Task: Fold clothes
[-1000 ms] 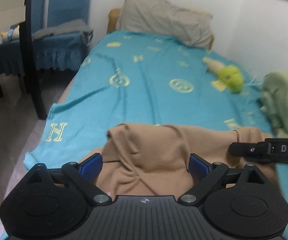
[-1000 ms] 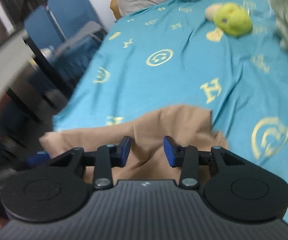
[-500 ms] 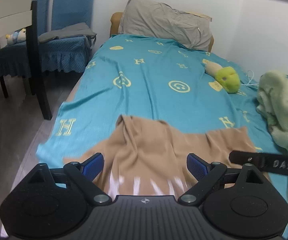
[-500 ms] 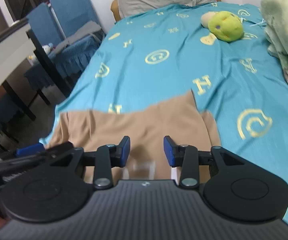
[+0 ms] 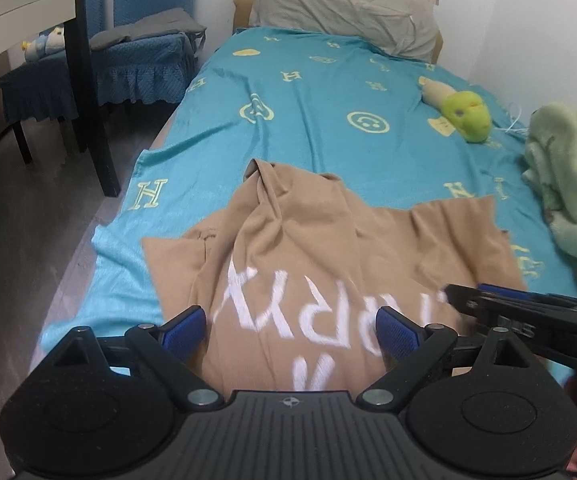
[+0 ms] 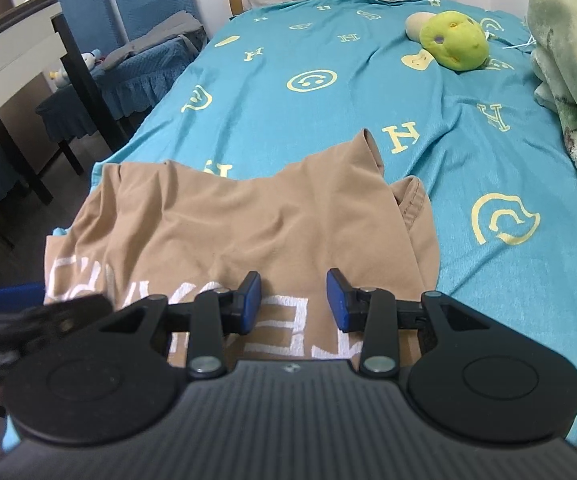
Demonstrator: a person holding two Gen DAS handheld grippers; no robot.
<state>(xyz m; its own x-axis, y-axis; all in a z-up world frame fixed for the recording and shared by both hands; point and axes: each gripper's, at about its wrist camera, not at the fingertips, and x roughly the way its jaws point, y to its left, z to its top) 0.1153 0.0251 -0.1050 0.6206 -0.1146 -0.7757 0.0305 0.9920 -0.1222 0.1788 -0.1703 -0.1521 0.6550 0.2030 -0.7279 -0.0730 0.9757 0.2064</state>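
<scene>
Two tools are out in front of me, both over the near end of the tan shirt (image 5: 304, 248). My left tool (image 5: 290, 330) has its jaws spread wide, the blue pads apart with nothing pinched between them; the shirt's white lettering shows in the gap beneath. My right tool (image 6: 293, 300) stands with its jaws partly apart, a clear gap between the pads, and I see only printed cloth lying under that gap, nothing gripped. In the left wrist view my right tool comes in from the right edge, over the shirt's near right part.

The shirt lies rumpled and spread across the near end of the bed, on the turquoise sheet (image 5: 308, 92), with its letters upside down to me. One bunched fold rises at its far edge and points up the bed.

Beyond the shirt, the sheet is bare for a stretch. Farther up and right of the shirt sits a green plush toy (image 6: 454, 40). Right of the shirt, at the bed's edge, a pale green blanket (image 6: 572, 64) is heaped. Farthest from the shirt, a grey pillow (image 5: 344, 4) leans at the head of the bed. Left of the shirt, off the bed, stands a blue-covered chair (image 5: 136, 60).
</scene>
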